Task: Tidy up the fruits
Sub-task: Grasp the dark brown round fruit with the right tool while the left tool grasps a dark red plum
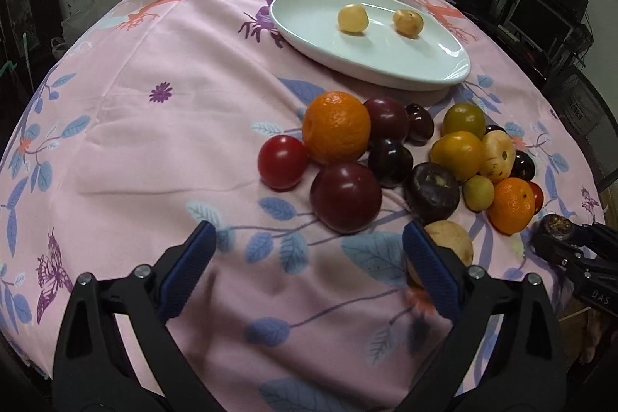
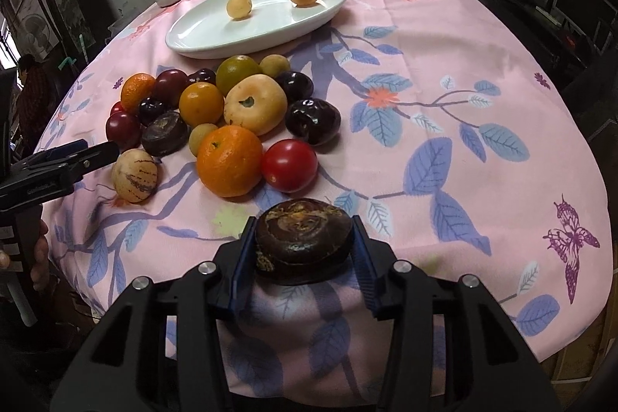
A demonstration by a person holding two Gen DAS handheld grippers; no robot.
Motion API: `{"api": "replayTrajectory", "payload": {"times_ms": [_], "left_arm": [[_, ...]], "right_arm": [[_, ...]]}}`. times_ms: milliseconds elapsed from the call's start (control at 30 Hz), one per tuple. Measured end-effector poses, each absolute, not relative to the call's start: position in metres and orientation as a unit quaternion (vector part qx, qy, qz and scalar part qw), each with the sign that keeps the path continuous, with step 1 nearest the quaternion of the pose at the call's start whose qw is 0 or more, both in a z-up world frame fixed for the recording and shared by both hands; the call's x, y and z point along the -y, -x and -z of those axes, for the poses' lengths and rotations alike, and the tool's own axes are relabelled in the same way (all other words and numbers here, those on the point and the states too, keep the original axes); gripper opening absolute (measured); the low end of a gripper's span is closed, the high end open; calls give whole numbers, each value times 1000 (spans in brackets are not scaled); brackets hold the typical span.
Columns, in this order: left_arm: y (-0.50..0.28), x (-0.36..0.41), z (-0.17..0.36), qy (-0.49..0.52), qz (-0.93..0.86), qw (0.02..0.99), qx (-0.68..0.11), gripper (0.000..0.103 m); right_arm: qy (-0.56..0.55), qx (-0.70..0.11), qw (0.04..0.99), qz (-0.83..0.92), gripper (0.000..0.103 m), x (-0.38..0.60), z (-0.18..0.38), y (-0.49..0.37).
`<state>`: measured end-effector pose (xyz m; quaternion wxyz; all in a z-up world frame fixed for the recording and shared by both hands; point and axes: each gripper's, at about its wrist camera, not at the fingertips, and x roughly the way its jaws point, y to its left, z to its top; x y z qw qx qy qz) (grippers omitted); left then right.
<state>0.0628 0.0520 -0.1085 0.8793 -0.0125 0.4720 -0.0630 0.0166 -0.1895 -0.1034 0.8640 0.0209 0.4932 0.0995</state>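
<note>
On the pink floral tablecloth [image 2: 444, 37] the fruit pile [image 2: 216, 111] lies just before the white plate [image 2: 185, 37], already holding two yellow fruits, while the right gripper [image 2: 303, 250] pinches a dark brown fruit [image 2: 303, 238], likely plate-bound, and the left gripper [image 1: 309, 265] hovers spread, empty, ready to pick.

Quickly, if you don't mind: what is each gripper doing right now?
Left gripper: open, holding nothing, above the tablecloth.
Right gripper: shut on the dark brown fruit.
</note>
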Motion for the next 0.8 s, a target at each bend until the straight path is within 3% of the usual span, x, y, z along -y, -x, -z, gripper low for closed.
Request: {"api": "replayTrajectory", "payload": {"times_ms": [67,267,333,800], "left_arm": [[-72,-46,115,12,67,872,-484,69],[-84,-35,116,-7,55,882,-469,67],[-81,-36,113,2,65,883,-465,39],[-35,-43,69,18,102,896,-432,39]], "right_arm": [[-22,-491,865,-102,47,190,102,-15],[-32,-488,866,-106,47,196,100,-12],[-33,-488,865,-107,47,196,101,-12],[-32,-446,882,-149,47,170,73,-14]]}}
